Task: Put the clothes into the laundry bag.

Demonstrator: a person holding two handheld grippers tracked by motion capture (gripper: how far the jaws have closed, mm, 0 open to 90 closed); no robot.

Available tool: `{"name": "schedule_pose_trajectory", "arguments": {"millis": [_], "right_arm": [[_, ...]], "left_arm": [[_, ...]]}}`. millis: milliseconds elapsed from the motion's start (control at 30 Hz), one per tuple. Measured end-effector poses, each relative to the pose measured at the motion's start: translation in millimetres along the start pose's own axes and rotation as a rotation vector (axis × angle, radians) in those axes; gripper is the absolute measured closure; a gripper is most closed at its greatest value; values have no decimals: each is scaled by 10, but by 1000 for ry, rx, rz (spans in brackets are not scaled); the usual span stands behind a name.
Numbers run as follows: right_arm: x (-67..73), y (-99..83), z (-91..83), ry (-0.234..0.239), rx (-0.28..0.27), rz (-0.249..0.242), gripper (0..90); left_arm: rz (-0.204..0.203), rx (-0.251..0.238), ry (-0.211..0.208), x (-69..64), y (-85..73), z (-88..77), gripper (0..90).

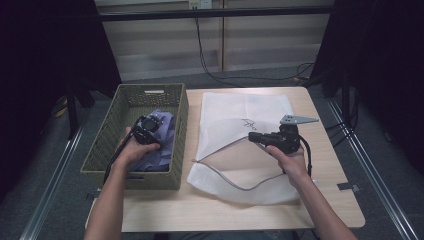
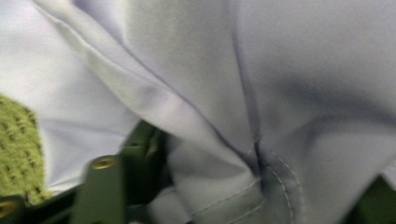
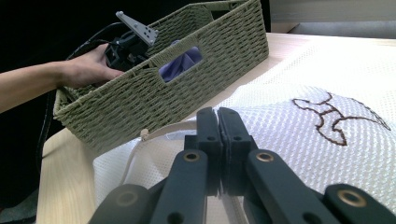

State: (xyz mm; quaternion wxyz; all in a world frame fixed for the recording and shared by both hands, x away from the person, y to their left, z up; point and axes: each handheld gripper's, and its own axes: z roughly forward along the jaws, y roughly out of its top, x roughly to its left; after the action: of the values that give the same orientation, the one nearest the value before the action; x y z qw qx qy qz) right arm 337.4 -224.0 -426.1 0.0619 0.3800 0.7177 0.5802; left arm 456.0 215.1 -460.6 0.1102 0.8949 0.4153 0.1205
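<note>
Basket (image 1: 111,131): green woven, on the left half of the counter (image 1: 330,165), with a lavender garment (image 1: 162,142) inside
Left gripper (image 1: 150,125): down in the basket, pressed into the garment (cloth bunches between its jaws in the left gripper view, so it appears clamped on it)
Mesh bag (image 1: 235,120): white, flat on the counter just beside the basket, zipper edge nearest the person
Right gripper (image 1: 251,136): over the bag, jaws pressed together, nothing between them
</note>
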Motion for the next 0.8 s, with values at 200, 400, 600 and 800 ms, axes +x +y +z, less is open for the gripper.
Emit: {"name": "schedule_pose_trajectory", "arguments": {"millis": [200,400,600,800], "right_arm": [[-2,-4,12,-5,3,1,884],[-2,-1,2,-8,0,3,883],[-16,-1,5,-4,-3,7,883],[-20,1,9,-5,-3,8,885]], "left_arm": [[-88,-16,-50,73,2,-29,695],[-118,-24,-71,110,-9,-46,805],[-158,-85,-106,196,-55,-147,821],[-196,-159,-118,292,-157,-262,823]]}}
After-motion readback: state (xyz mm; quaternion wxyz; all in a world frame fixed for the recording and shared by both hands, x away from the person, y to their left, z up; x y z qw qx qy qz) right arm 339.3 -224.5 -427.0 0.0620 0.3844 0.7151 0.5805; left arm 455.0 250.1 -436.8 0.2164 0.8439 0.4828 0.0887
